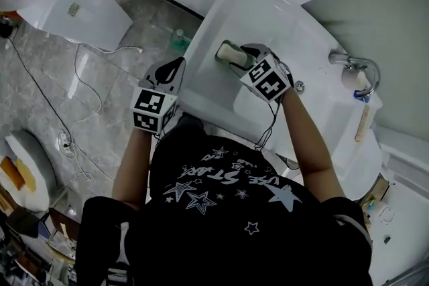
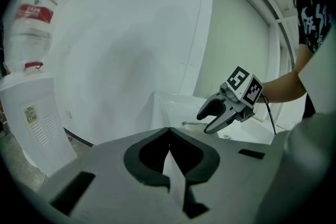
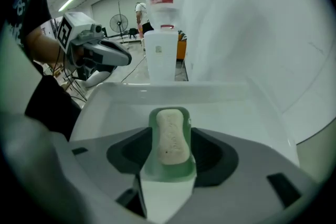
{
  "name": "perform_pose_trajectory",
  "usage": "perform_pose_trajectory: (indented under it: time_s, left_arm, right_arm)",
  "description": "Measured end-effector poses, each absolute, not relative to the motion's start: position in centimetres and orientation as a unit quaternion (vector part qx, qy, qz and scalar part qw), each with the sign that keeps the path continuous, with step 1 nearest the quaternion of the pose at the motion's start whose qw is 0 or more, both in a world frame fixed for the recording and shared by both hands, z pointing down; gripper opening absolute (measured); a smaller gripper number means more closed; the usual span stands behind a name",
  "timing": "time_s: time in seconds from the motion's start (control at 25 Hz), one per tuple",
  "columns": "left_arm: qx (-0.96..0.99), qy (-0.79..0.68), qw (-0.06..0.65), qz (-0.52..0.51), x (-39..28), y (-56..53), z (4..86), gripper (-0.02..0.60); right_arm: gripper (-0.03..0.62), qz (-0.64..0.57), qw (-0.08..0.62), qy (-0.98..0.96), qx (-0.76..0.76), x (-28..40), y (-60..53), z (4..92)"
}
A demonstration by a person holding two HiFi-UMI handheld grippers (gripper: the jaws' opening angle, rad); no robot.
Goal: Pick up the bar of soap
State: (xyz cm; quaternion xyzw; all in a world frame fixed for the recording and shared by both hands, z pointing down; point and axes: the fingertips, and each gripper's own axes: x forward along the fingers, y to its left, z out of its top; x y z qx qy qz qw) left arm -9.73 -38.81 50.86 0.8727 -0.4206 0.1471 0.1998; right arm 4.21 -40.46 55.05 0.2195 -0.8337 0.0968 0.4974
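A pale bar of soap [image 3: 170,139] lies in a translucent green soap dish [image 3: 168,169] on the rim of the white sink [image 3: 231,113]. My right gripper [image 3: 171,128] straddles the dish, and its dark pads touch both long sides of it. In the head view the dish [image 1: 226,51] shows just beyond the right gripper [image 1: 238,61], near the sink's left end. My left gripper [image 1: 175,67] hangs off the sink's left edge, over the floor. In its own view the left gripper [image 2: 168,130] is shut with nothing in it, and the right gripper [image 2: 210,118] shows ahead.
A chrome faucet [image 1: 354,66] stands at the sink's right end. A white water dispenser [image 1: 80,3] stands on the marble floor to the left, with white cables [image 1: 77,137] trailing by it. A small green bottle [image 1: 179,41] sits beside the sink's corner.
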Motion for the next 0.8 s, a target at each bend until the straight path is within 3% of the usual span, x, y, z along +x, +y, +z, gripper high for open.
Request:
perform_pose_trajectory:
  time_s: [0.8]
  left_arm:
    - [0.867, -0.428, 0.211, 0.144, -11.0, -40.5, 51.6, 0.011]
  right_arm:
    - [0.202, 0.058, 0.625, -0.764, 0.148, 3.3, -40.5, 58.6]
